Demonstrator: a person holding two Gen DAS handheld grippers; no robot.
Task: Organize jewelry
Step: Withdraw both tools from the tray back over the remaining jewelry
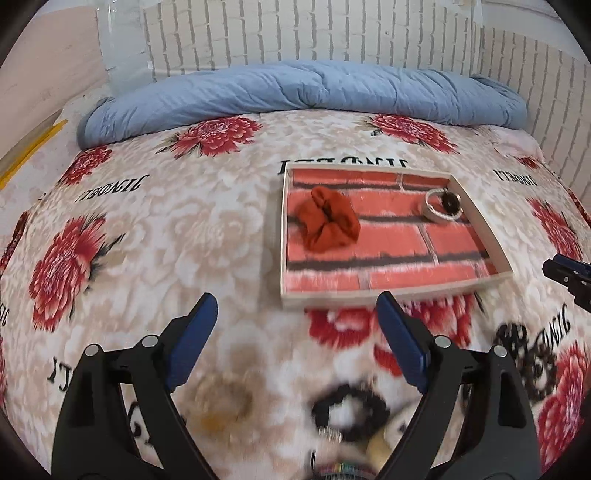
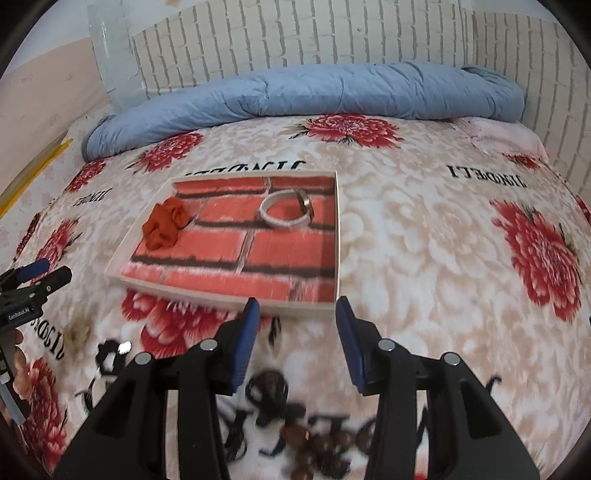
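Note:
A shallow tray [image 1: 399, 295] [image 2: 337, 221] lined with a red brick print lies on the flowered bedspread. Inside it sit an orange-red scrunchie [image 1: 328, 221] [image 2: 164, 223] and a white bracelet [image 1: 441, 206] [image 2: 282, 212] with a dark round piece. My left gripper [image 1: 295, 310] stands open over the bedspread just short of the tray's near rim, nothing between its fingers. Below it lie a black scrunchie [image 1: 351, 410] [image 2: 109, 354] and blurred small pieces. My right gripper [image 2: 295, 314] is partly open and empty at the tray's near edge. Dark beaded jewelry [image 2: 273, 391] and brown beads [image 2: 317, 443] lie under it.
A rolled blue quilt [image 1: 295, 92] [image 2: 303, 92] lies across the far side of the bed against a white brick-pattern wall [image 1: 314, 33]. A yellow strip [image 1: 33, 147] runs along the left edge. The other gripper shows at each frame's side [image 1: 569, 273] [image 2: 33, 280].

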